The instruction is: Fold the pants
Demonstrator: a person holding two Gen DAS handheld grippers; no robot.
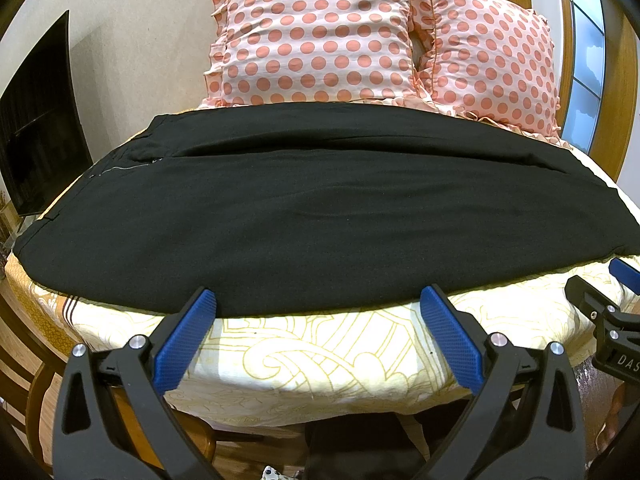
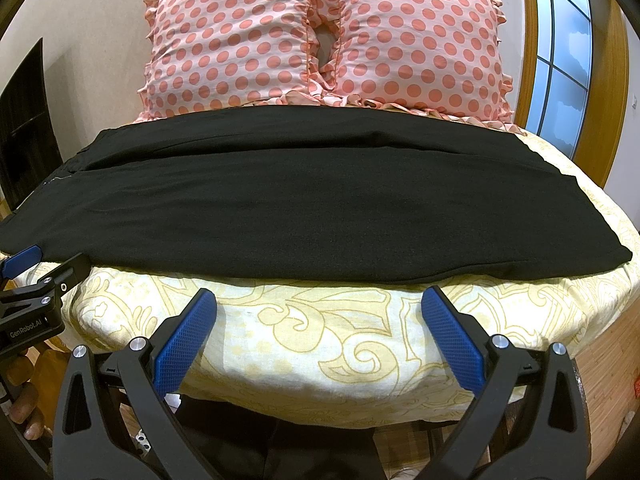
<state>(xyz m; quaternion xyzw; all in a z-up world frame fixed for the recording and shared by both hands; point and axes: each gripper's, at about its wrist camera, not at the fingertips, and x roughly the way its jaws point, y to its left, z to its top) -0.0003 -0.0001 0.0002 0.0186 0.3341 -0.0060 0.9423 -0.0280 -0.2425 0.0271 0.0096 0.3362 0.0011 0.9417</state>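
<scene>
Black fabric pants lie lengthwise-folded on bed | your left gripper, right gripper released | cross-fold remains.

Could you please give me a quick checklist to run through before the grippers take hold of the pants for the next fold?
1. Left gripper open and empty: ok, jaws spread wide.
2. Right gripper open and empty: ok, jaws spread wide.
3. Black pants lying flat across the bed, one leg over the other: ok, only mild creases.
4. Near edge of the pants within reach: ok for the left, whose fingertips are at the hem; the right is short of it.
5. Polka-dot pillows clear of the fold area: ok, though the far edge of the pants meets them.
6. Anything trapped under the pants: cannot tell.
</scene>
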